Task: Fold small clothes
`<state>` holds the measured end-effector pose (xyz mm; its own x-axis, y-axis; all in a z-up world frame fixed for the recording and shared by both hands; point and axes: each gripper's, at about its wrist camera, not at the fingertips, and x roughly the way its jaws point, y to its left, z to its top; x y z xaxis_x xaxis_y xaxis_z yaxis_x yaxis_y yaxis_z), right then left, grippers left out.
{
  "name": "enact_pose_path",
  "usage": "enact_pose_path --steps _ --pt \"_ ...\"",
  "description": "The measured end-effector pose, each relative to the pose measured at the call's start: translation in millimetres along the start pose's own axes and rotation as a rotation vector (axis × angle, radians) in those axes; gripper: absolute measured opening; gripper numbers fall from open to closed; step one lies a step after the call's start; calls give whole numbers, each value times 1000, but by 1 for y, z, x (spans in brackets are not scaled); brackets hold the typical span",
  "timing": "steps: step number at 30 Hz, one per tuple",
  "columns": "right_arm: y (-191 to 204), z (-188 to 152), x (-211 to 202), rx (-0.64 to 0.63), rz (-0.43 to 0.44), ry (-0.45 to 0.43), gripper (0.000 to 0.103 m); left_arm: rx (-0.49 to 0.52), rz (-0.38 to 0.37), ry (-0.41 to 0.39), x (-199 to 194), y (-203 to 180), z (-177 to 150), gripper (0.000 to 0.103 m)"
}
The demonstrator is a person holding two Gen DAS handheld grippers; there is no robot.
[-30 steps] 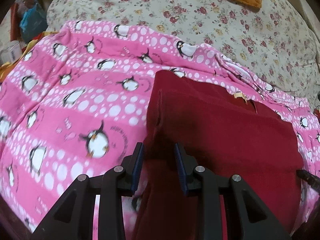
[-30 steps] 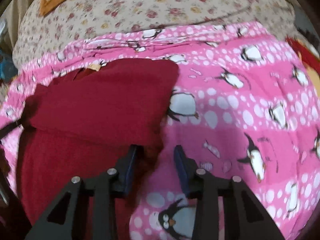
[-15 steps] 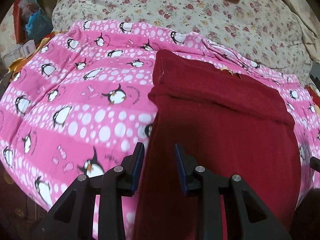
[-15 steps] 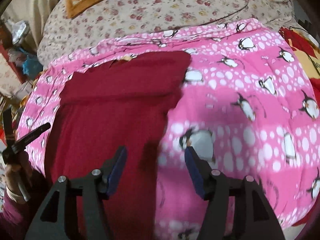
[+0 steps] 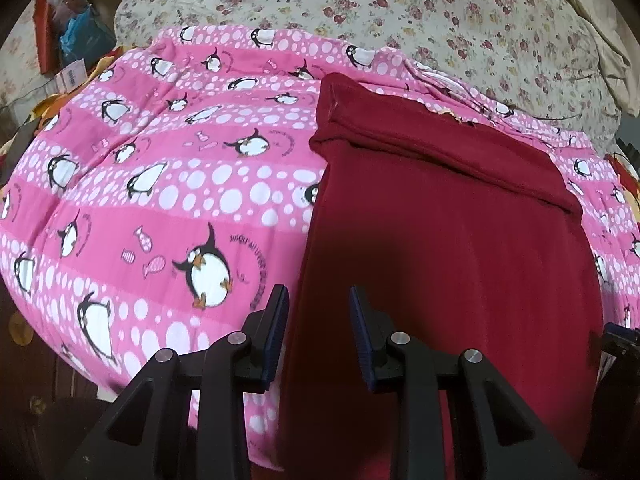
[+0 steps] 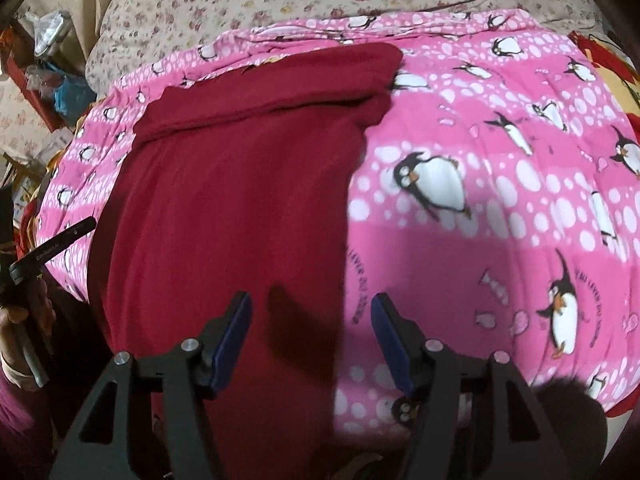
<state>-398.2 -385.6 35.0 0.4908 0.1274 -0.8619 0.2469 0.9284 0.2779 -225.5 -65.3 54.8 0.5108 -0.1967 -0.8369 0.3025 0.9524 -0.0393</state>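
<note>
Dark red garment (image 5: 440, 240) lies flat on the pink penguin blanket (image 5: 160, 200), far end folded over into a band, near end hanging off.

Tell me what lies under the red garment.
The red garment lies on a pink penguin blanket, itself over a floral quilt. Anything directly beneath the garment is covered.

Dim, warm indoor light; strong fisheye bending and dark vignetting at every rim. In the right wrist view a finger-shaped shadow falls on the red garment (image 6: 240, 216) at 6 o'clock. The penguin blanket (image 6: 500, 216) there is motion-blurred toward 3 o'clock
</note>
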Motion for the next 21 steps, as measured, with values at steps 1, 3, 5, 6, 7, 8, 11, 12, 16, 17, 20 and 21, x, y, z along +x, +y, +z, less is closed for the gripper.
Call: enact_pose_path --steps 1,3,5,6,7,8,11,12,16,17,20,21 --pt "2 -2 0 -4 0 3 65 -1 0 2 -1 1 -2 11" --pt "4 -5 1 -11 -3 10 66 -8 -2 5 -3 3 -7 11" --pt "6 -8 2 -21 -11 23 66 -13 -8 12 -5 5 -13 11" --pt "7 -10 2 -24 -13 30 67 -15 -14 16 -6 6 -16 11" --pt "8 -12 2 -26 -11 38 68 -18 -24 23 -8 9 -20 11" --pt "9 -15 2 -29 -8 49 68 -23 -34 29 -9 10 -23 11" --pt "11 -25 1 -27 8 72 70 -43 -68 55 -13 17 -36 11" --pt "11 -28 1 -25 11 80 70 -47 -75 62 -14 20 -40 11" --pt "13 -46 7 -30 25 137 72 -64 -103 117 -15 26 -62 11" --pt "14 -49 8 -33 25 142 73 -66 -106 129 -15 27 -67 11" --pt "18 -62 12 -44 38 187 74 -52 -103 173 -14 27 -84 11" --pt "18 -65 14 -42 45 204 74 -47 -105 182 -13 27 -88 11"
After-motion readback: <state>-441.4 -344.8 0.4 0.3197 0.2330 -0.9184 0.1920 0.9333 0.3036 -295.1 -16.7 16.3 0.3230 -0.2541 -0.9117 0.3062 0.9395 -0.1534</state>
